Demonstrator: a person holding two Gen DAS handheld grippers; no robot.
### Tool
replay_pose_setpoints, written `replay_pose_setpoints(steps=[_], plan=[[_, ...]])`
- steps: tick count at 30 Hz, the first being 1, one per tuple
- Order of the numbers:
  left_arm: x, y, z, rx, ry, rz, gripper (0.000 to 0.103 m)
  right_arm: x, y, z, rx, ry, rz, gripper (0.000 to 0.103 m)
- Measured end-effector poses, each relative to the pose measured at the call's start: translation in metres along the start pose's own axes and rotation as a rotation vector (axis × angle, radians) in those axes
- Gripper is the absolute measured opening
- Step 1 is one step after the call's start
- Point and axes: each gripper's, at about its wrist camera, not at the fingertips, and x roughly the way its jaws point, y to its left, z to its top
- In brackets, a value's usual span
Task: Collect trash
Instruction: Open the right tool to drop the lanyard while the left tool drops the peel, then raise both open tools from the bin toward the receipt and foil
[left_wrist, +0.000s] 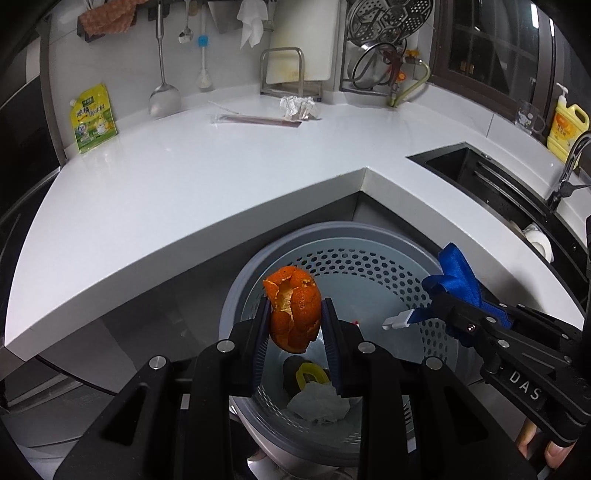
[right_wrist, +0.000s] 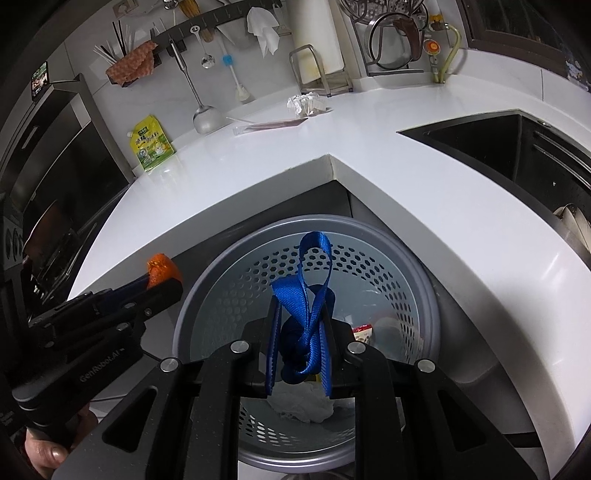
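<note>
The left gripper (left_wrist: 295, 317) has its jaws clamped on a piece of orange citrus peel (left_wrist: 294, 308), held at the centre of the left wrist view above the round grey perforated plastic waste bin (left_wrist: 369, 236). The right gripper (right_wrist: 301, 325) has its jaws closed tight on a knotted blue woven strap (right_wrist: 306, 295), whose loop stands up over the same bin in the middle of the right wrist view; in the left wrist view a white clip (left_wrist: 397, 320) hangs from the strap at the lower right of the frame. Inside the bin lie crumpled white paper (left_wrist: 319, 404), a yellow plastic piece (left_wrist: 310, 376) and a small red-printed wrapper (right_wrist: 362, 332). The bin stands in the inner corner of an L-shaped white worktop (left_wrist: 184, 184). On the worktop, toward the upper centre of the frame, rest a crumpled clear wrapper (left_wrist: 297, 107) and a long flat clear sleeve with a dark strip (left_wrist: 258, 120); a yellow-green spouted pouch (left_wrist: 92, 118) leans at upper left. A black sink (left_wrist: 480, 173) and a yellow pump bottle (left_wrist: 567, 125) occupy the right edge. Part of a person's fingers (left_wrist: 550, 448) shows at lower right.
</note>
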Motion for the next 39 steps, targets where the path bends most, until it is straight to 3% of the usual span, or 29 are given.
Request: replay_pose_setpoints(steps=[12, 14, 15, 18, 19, 23, 39], plan=[[0.004, 0.006, -0.002, -0.019, 0.02, -0.004, 0.031, 0.007, 0.0, -0.003, -0.002, 0.028, 0.001, 0.021], [0.004, 0.007, -0.002, -0.025, 0.022, -0.008, 0.035, 0.006, -0.001, -0.003, 0.004, 0.023, -0.006, 0.029], [0.004, 0.008, -0.002, -0.025, 0.021, -0.006, 0.041, 0.006, -0.002, -0.003, 0.009, 0.022, -0.006, 0.03], [0.001, 0.009, -0.002, -0.036, 0.008, 0.004, 0.065, 0.003, -0.003, -0.002, 0.015, 0.011, -0.01, 0.05], [0.0, 0.01, -0.002, -0.039, 0.002, 0.005, 0.065, 0.002, -0.004, -0.002, 0.018, 0.004, -0.012, 0.052], [-0.001, 0.012, -0.001, -0.04, 0.005, 0.01, 0.067, 0.003, -0.006, -0.002, 0.027, 0.008, -0.015, 0.052], [-0.005, 0.028, 0.001, -0.072, -0.029, 0.05, 0.094, 0.011, -0.01, -0.003, 0.042, 0.02, -0.005, 0.058]])
